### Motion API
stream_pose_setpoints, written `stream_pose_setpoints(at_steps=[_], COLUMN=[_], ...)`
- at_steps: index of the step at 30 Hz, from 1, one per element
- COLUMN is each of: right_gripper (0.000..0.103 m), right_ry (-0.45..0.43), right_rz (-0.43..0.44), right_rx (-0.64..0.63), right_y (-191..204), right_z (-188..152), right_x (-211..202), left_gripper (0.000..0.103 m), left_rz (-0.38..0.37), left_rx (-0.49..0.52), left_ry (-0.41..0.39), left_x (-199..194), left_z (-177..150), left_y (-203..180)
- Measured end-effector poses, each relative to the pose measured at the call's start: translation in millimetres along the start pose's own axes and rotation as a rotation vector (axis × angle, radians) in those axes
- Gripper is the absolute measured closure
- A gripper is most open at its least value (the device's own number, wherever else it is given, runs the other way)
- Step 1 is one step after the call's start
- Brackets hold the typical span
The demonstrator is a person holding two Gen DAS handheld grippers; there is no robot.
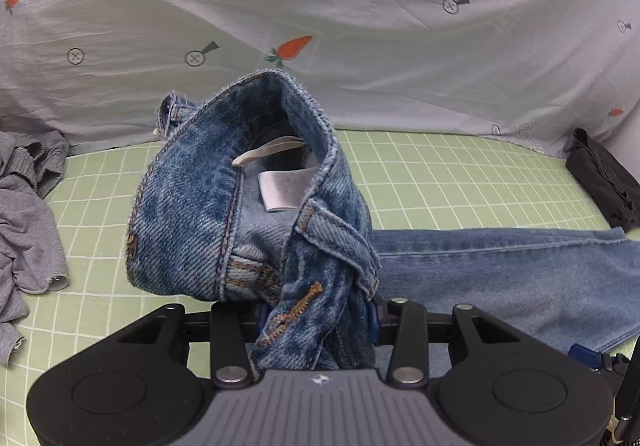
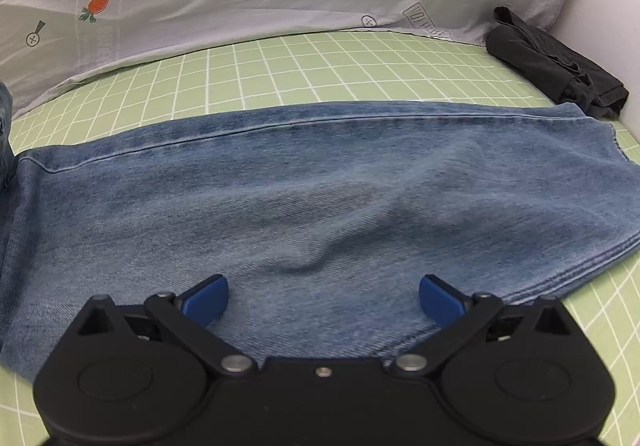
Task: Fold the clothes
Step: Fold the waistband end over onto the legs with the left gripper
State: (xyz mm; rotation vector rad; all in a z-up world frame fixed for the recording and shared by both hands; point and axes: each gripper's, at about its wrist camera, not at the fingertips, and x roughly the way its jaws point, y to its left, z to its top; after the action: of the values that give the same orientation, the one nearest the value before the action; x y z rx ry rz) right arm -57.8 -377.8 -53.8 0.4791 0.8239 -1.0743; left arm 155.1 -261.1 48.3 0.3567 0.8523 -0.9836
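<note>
- Left gripper (image 1: pixel 316 316) clenched on jeans (image 1: pixel 256 205) waistband, lifted off bed (image 1: pixel 440 173).
- Right gripper (image 2: pixel 323 296) released, jaws wide over flat leg.
- Black garment (image 2: pixel 556 61) at far right corner.

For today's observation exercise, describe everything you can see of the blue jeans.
The jeans are mid-blue washed denim with orange stitching and belt loops. Their waistband end is lifted and bunched, showing the inside with a white label, clamped in the left gripper. The legs lie flat, stacked, on the green checked sheet, hems near a folded dark garment. The right gripper hovers open above them.
</note>
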Motion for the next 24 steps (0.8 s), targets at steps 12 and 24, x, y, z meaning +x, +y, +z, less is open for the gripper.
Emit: stream_pose_setpoints(at_steps=[12,24], right_gripper=[0.000,0.000], right_ry=[0.005,-0.054], right_rz=[0.004,0.303], right_rx=[0.064,0.025], right_y=[-46,18], right_z=[-3,49], right_x=[-19,-5], left_gripper=[0.034,0.027], left_rz=[-0.203,0.085], left_rx=[0.031,-0.079], left_ry=[0.155,0.111], left_x=[34,16], left_z=[-41,-43], left_y=[-62,14])
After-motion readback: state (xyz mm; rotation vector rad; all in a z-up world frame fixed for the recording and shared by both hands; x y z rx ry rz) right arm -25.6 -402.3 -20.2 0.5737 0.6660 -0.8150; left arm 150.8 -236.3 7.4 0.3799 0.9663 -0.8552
